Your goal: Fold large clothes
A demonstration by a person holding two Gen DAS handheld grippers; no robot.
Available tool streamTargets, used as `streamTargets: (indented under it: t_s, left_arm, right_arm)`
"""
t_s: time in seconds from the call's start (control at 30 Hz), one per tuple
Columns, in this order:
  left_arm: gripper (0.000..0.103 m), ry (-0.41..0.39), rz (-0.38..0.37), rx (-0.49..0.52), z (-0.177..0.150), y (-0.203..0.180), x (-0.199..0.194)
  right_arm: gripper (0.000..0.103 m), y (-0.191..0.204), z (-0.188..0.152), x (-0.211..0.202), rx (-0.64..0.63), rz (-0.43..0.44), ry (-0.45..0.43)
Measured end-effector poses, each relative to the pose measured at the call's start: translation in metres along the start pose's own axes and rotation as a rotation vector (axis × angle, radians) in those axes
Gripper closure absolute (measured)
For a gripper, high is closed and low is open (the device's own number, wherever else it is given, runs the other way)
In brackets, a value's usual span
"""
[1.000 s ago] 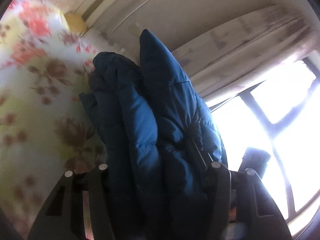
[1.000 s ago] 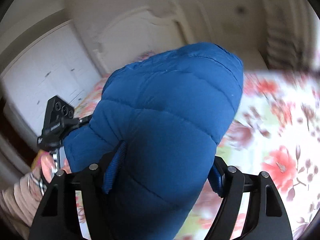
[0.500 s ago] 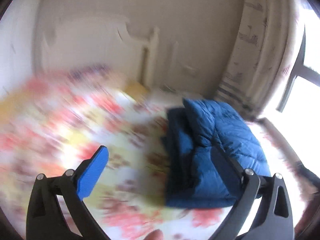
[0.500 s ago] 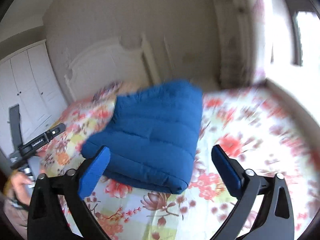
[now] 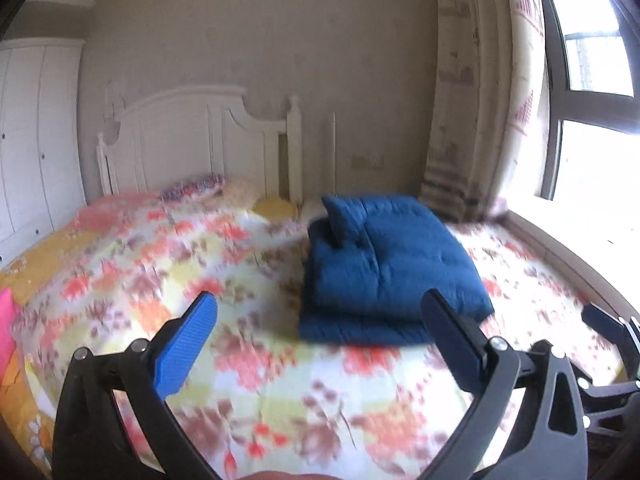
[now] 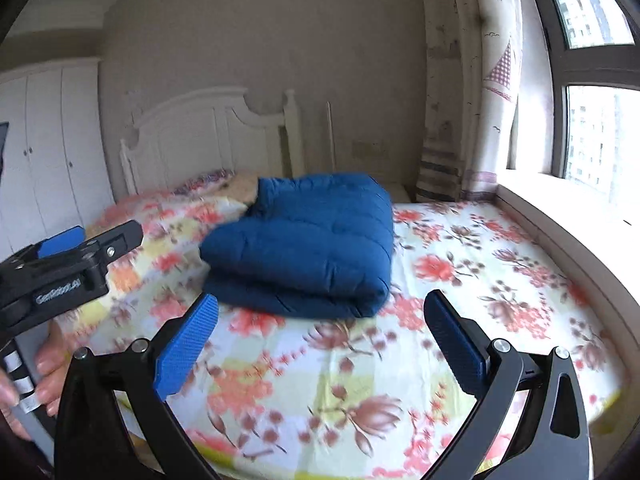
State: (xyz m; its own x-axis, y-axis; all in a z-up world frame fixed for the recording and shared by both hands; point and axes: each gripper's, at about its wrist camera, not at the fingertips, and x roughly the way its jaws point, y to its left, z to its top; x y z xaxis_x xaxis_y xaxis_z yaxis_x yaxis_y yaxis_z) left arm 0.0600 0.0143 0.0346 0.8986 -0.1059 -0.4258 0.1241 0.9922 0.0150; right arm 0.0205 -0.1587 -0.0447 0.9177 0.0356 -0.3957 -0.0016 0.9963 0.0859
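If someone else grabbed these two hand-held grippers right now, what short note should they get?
Left gripper: jaws have just been opening, now wide, nothing between them.
Right gripper: the same, open and bare.
Blue puffer jacket: lies folded in a thick bundle on the floral bedspread, toward the headboard, clear of both grippers.
Done: jacket folded and released.
Left: perhaps square up the bundle; no other clothes in view.

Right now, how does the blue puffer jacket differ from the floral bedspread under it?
The blue puffer jacket is one plain colour; the floral bedspread is pale with red and brown flowers. The jacket is folded into a thick stacked bundle; the bedspread lies spread flat. The jacket covers only a patch towards the headboard; the bedspread covers the bed. Neither is touched by the left gripper or right gripper.
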Motion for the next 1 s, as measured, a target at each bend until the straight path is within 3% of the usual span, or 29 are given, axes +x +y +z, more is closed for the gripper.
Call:
streamTargets:
  t_s: [0.3,1.0]
  left_arm:
    - [0.002,-0.027,0.028,0.051,-0.013,-0.012,-0.020]
    - [0.002,0.002,0.032,0.026,-0.015,-0.002,-0.018]
  right_arm:
    - [0.004,0.002,0.005,-0.013,-0.018,-0.075,-0.043]
    - [0.004,0.012,0.003,-0.010,-0.065,-0.071,-0.020]
